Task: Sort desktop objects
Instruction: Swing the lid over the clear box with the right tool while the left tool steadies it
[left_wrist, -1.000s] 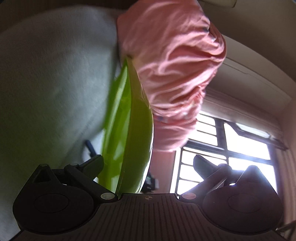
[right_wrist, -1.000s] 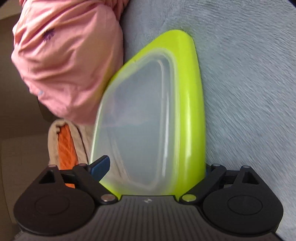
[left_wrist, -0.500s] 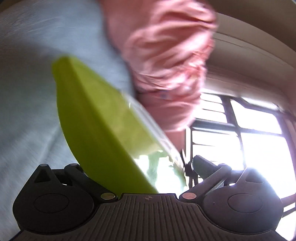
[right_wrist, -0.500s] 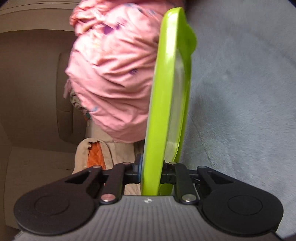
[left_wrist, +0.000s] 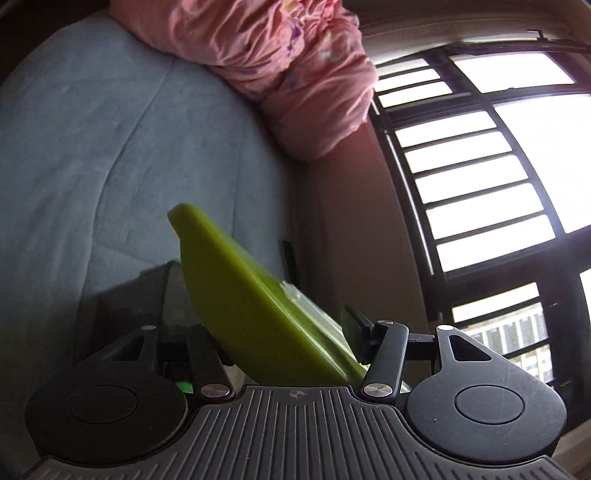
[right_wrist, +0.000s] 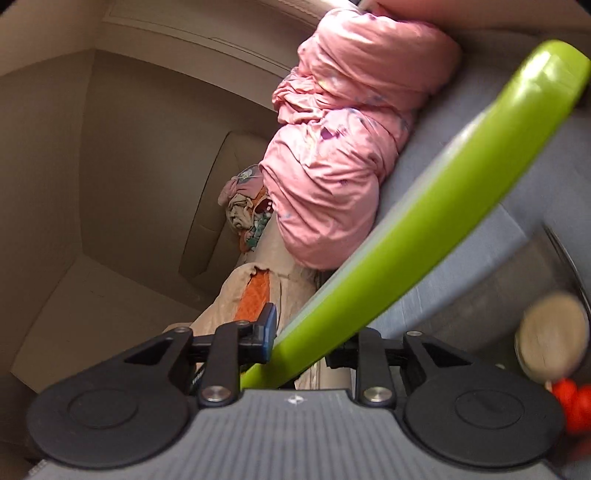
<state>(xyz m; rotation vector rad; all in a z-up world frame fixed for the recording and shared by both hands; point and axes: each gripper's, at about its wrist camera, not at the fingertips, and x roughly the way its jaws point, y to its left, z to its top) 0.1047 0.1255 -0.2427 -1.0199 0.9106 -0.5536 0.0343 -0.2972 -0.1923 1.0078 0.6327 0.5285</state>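
Green lid (left_wrist: 255, 314): tilted since the earlier frame, slanting between both pairs of fingers. Left gripper (left_wrist: 280, 332) closing on it; right gripper (right_wrist: 301, 341) easing open, lid between. Risk: slippage.

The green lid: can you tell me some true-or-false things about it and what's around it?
1. The green lid is between the right tool's fingers. True.
2. The bundle of cloth behind it is blue. False: it is pink; the bed cover is blue-grey.
3. A barred window shows in the left wrist view. True.
4. The lid lies flat on the bed. False: it is tilted, held up in the tools.
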